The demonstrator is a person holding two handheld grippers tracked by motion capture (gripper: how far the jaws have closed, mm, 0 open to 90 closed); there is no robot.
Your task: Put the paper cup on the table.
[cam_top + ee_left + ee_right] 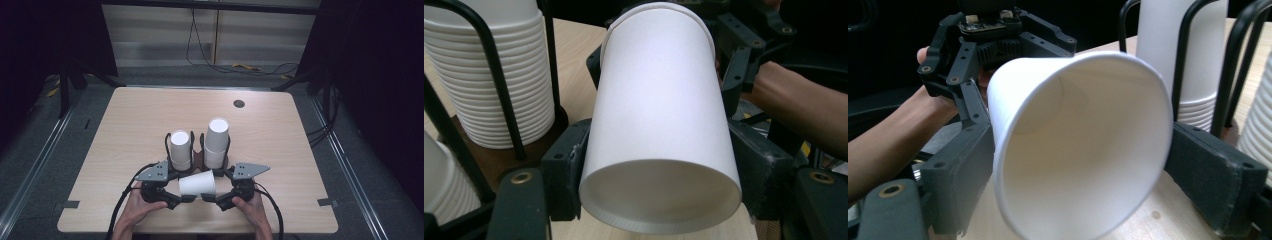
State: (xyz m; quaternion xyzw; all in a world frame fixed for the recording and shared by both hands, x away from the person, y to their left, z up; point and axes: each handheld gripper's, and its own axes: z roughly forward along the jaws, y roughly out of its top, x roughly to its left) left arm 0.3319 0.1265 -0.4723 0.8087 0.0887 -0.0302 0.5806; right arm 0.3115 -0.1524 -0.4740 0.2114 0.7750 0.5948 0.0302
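A single white paper cup (197,184) lies on its side just above the table near the front edge, held between both grippers. My left gripper (182,189) is shut on its narrow base end; in the left gripper view the cup's bottom (659,195) faces the camera and a black pad presses on each side. My right gripper (214,186) is shut on the wide mouth end, and in the right gripper view the open rim (1083,150) sits between the two pads. Just behind stand two stacks of white cups (180,147) (217,140) in a black wire holder (198,159).
The wooden table (125,125) has a round cable hole (239,104) at the back right. The wire holder's uprights (499,75) stand close to the left of the held cup. Cables lie on the floor beyond the table.
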